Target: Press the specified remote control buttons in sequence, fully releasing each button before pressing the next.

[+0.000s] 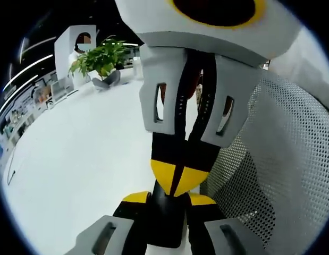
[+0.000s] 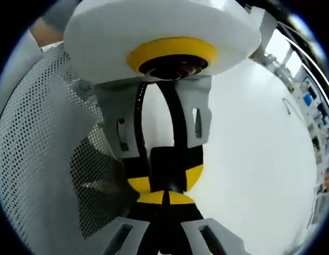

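Two tools face each other nose to nose above the white table (image 1: pixel 74 159), beside a grey mesh chair back (image 1: pixel 281 159). From the left gripper view, my left tool (image 1: pixel 169 204) has its yellow-tipped jaws drawn close around something black and slab-like (image 1: pixel 165 223), possibly the remote, though I cannot tell for sure. The right tool (image 1: pixel 177 178) hangs opposite with its jaws pressed together, tips meeting the left one's. The right gripper view shows the right tool (image 2: pixel 165 197) closed too, nothing between its tips. A potted plant (image 1: pixel 100 61) stands at the far table edge. I see no buttons, so I judge the pressing sequence unconfirmed, likely all remaining.
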A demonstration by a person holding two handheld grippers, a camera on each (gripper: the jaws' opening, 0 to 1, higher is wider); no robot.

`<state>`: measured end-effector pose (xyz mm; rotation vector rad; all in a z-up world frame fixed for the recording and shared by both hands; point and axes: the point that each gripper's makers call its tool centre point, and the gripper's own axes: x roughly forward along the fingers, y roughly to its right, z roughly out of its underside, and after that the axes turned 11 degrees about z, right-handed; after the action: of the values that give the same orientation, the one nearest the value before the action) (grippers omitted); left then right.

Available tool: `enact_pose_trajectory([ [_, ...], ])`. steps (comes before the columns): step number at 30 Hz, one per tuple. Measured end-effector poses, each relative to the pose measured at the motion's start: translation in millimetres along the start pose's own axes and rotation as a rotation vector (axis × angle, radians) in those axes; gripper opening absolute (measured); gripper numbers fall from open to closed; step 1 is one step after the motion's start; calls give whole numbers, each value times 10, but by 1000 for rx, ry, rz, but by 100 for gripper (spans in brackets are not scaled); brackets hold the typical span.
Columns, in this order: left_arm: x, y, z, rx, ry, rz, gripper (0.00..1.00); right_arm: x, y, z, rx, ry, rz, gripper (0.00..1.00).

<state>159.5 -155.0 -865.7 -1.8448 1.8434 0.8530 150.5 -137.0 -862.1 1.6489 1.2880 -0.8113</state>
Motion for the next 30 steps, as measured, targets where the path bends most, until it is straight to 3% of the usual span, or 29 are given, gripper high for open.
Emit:
enact_pose_trajectory([
  [5,-1,-10,1,-2,0,-1,26,-4,-4,-1,-46,31,19,0],
  [7,-2,-7,3,-1,1,2,26,-16,-4,-11,-50,92,15,0],
  [13,-6,-4,7,0,3,5,26,-71,-36,-4,133,217,-10,2],
  [20,6,-2,2,7,0,12,25,-107,-36,42,181,239,-23,3],
  [30,11,-1,-8,7,11,17,25,-147,-65,118,138,268,-32,11],
])
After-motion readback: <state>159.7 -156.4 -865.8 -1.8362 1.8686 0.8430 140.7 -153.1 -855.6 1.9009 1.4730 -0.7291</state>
